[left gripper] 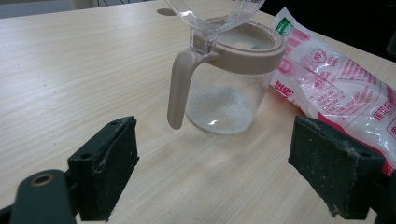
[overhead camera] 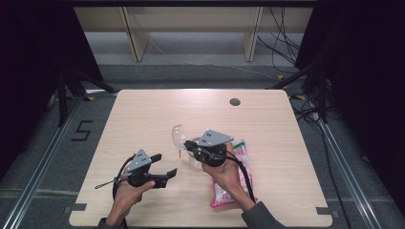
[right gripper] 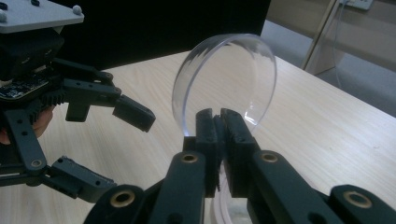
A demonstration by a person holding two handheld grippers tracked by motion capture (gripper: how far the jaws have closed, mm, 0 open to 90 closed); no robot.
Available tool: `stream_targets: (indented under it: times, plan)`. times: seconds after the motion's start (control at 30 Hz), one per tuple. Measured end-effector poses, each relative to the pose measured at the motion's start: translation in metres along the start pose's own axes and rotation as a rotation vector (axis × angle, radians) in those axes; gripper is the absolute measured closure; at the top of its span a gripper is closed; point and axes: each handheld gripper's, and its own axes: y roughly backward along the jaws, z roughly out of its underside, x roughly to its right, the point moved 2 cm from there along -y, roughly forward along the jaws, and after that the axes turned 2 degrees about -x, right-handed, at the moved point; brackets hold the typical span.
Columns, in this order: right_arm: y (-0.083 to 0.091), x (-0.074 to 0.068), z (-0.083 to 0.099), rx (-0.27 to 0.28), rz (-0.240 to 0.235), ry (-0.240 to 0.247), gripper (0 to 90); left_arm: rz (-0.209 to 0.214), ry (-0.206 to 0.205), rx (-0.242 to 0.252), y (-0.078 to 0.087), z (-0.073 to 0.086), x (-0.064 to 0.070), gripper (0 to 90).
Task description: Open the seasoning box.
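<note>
While jar (left gripper: 227, 88) stands open | right hand-held gripper (right gripper: 218, 122) clamps clear lid (right gripper: 224, 79) | left hand-held gripper (left gripper: 215, 172) gapes

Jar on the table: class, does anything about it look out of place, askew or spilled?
Nothing spilled. The jar stands upright, but its clear lid is tipped fully open, pinched at the rim by the right gripper. The bag lies flat beside it.

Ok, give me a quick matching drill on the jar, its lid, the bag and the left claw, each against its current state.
Things:
1. clear lid
2. seasoning jar
3. pink-and-white bag
4. left claw

States:
A. open, holding nothing
B. lying flat on the table
C. pinched in the right claw, tipped up
D. upright, white grains at the bottom

Pairs: 1-C, 2-D, 3-B, 4-A
</note>
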Motion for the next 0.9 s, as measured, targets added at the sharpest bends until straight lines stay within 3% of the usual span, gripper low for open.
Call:
stream_targets:
  times: [0.13, 0.23, 0.3, 0.33, 0.37, 0.47, 0.5, 0.57, 0.6, 0.67, 0.73, 0.83, 0.9]
  plan:
    - [0.019, 0.009, 0.002, 0.021, -0.014, -0.019, 80.9, 0.012, 0.012, 0.011, 0.000, 0.000, 0.002, 14.8]
    - [0.040, 0.016, 0.009, 0.048, 0.015, -0.021, 72.2, 0.052, -0.016, 0.014, -0.002, 0.001, 0.005, 14.8]
    - [0.054, 0.023, 0.016, 0.070, 0.073, 0.004, 66.4, 0.060, -0.030, 0.019, -0.003, 0.001, 0.008, 14.8]
    - [0.061, 0.026, 0.021, 0.059, 0.074, -0.034, 60.8, 0.054, -0.023, 0.022, -0.003, 0.001, 0.009, 14.8]
    - [0.064, 0.031, 0.022, 0.055, 0.072, -0.023, 59.7, 0.052, -0.029, 0.020, -0.004, 0.001, 0.010, 14.8]
    - [0.080, 0.039, 0.030, 0.061, 0.073, -0.090, 55.1, 0.070, -0.035, 0.020, -0.006, 0.003, 0.013, 14.9]
    - [0.082, 0.042, 0.033, 0.070, 0.072, -0.074, 53.7, 0.062, -0.039, 0.013, -0.006, 0.004, 0.014, 14.9]
    - [0.088, 0.044, 0.042, 0.048, 0.082, -0.112, 49.2, 0.063, -0.024, 0.005, -0.007, 0.006, 0.015, 15.0]
    - [0.090, 0.049, 0.047, 0.039, 0.099, -0.103, 47.0, 0.078, -0.027, 0.006, -0.008, 0.006, 0.015, 15.0]
    - [0.095, 0.052, 0.058, 0.005, 0.106, -0.159, 44.5, 0.074, -0.027, 0.004, -0.009, 0.007, 0.017, 15.0]
    - [0.098, 0.059, 0.067, 0.006, 0.133, -0.187, 41.6, 0.080, -0.032, 0.002, -0.010, 0.007, 0.019, 15.0]
    - [0.107, 0.069, 0.080, -0.035, 0.183, -0.221, 38.1, 0.081, -0.042, 0.006, -0.011, 0.007, 0.023, 15.0]
    - [0.110, 0.074, 0.088, -0.032, 0.194, -0.268, 37.5, 0.081, -0.044, 0.000, -0.011, 0.008, 0.025, 15.0]
